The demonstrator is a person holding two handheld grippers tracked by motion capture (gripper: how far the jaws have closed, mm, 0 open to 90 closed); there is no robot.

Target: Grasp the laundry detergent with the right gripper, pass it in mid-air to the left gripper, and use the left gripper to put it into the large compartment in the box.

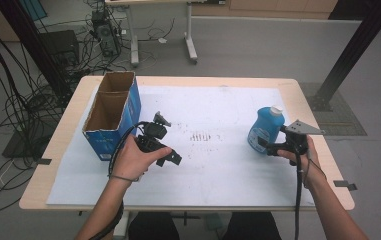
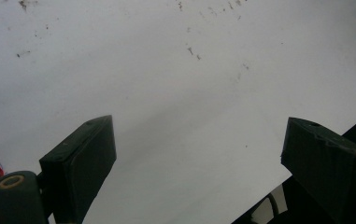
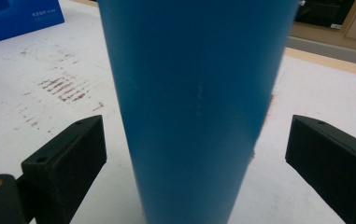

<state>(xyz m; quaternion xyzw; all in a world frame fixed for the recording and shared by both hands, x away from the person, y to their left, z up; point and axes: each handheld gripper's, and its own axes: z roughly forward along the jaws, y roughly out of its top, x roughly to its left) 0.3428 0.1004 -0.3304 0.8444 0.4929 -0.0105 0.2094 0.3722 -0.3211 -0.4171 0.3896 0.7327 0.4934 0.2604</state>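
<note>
Bottle (image 1: 266,127) upright nr right tabletop (image 1: 188,80) edge, room on the inner side; we see it between right tool (image 3: 194,154) jaws, untouched; left tool (image 2: 199,158) released.

Grey floor (image 1: 258,45) strewn with black cables (image 1: 8,115); white-legged desk (image 1: 188,35) behind; black frame posts (image 1: 358,45) flanking table.

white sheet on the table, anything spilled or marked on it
Nothing spilled, but the white sheet is scuffed: a patch of short dark streaks sits mid-table, left of the upright blue bottle, with fainter specks around it. They look like dry rub marks, not liquid. The bottle stands capped and the blue carton sits open-topped.
</note>
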